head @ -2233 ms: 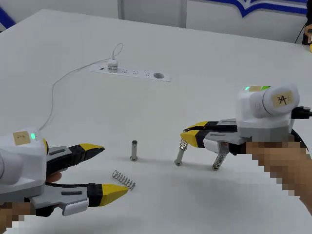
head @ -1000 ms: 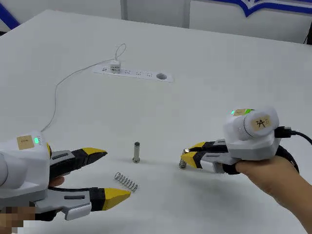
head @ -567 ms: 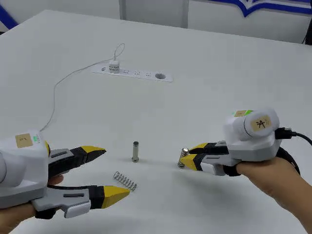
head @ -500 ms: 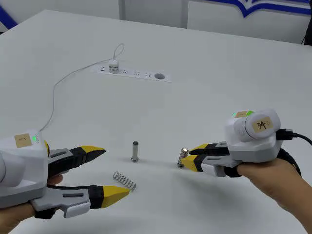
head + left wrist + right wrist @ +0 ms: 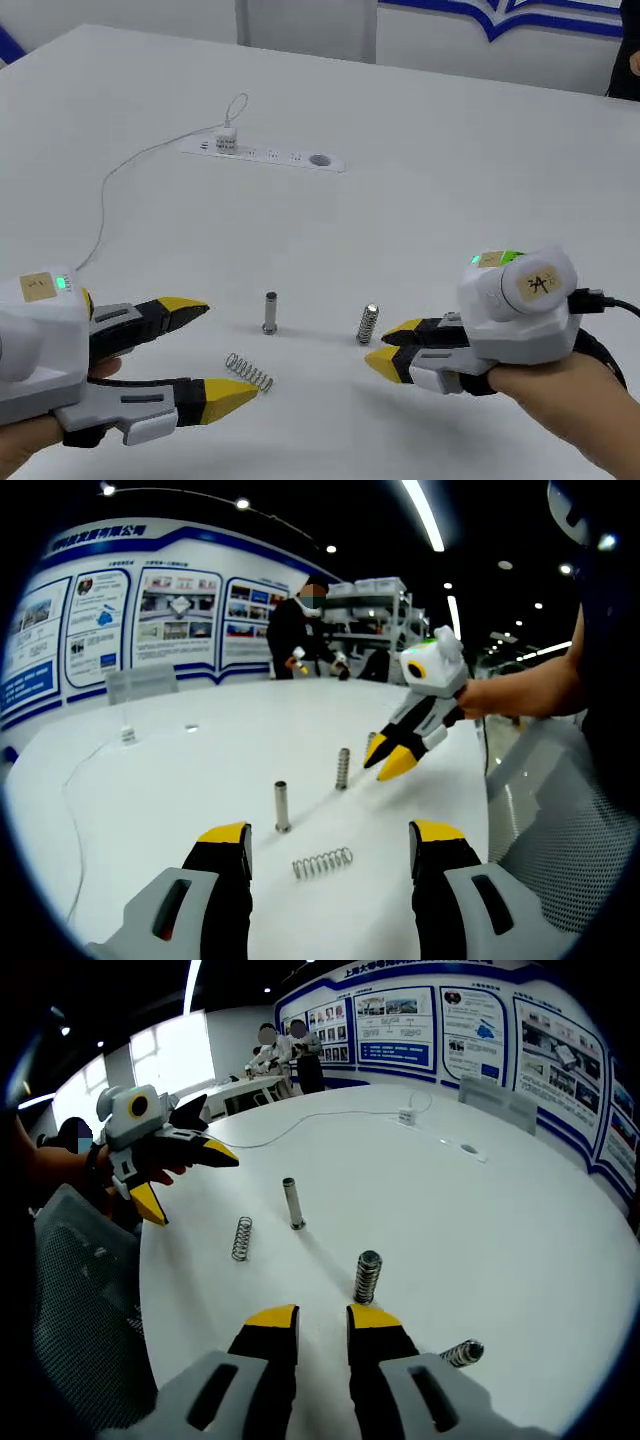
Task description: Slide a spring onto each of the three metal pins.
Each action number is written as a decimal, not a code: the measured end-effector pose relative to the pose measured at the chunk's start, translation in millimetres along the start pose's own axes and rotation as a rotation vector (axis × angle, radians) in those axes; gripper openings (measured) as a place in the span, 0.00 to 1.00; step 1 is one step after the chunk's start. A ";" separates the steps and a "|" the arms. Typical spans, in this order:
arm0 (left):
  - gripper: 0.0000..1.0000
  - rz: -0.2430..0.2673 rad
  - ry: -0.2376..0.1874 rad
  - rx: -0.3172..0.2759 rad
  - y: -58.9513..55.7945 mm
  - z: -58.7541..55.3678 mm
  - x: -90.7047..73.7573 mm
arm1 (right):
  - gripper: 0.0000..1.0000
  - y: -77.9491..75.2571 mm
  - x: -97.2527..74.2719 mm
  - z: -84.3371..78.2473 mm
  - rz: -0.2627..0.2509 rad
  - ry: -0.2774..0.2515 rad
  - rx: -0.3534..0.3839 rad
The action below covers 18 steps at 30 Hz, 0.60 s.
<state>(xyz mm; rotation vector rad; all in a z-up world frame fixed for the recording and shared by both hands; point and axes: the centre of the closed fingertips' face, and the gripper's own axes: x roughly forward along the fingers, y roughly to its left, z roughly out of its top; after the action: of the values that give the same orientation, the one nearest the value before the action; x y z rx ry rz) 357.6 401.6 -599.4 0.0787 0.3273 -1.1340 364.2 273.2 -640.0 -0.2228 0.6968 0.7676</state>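
Our left claw (image 5: 226,348) stood wide and empty. The loose spring (image 5: 248,372) lay flat on the desk (image 5: 450,170) just ahead of its jaws, with its long axis roughly crosswise to them. Beyond the spring, the bare pin (image 5: 270,312) stood upright. Our right claw (image 5: 380,347) was only narrowly parted and gripped nothing. Just past its tips a sprung pin (image 5: 368,322) stood upright. A second sprung pin (image 5: 462,1352) sat close off its right jaw, tilted or lying; we could not tell which.

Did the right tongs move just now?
Yes. The right tongs have pulled back from the spring-covered pin, toward the person. Before, their tips were right at it.
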 end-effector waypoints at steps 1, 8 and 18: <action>0.65 0.000 0.000 0.000 -0.1 0.0 -0.2 | 0.20 3.4 0.2 0.7 0.005 0.000 -0.002; 0.65 0.002 -0.003 0.001 -0.1 0.2 -2.3 | 0.20 21.8 4.5 10.3 0.042 -0.002 -0.028; 0.66 0.006 -0.002 0.002 -0.4 -0.2 -4.8 | 0.20 41.3 18.6 35.4 0.092 -0.006 -0.097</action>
<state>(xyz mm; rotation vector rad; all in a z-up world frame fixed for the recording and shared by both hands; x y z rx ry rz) 355.3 405.7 -598.1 0.0801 0.3245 -1.1288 362.2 328.0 -622.9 -0.2777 0.6687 0.8903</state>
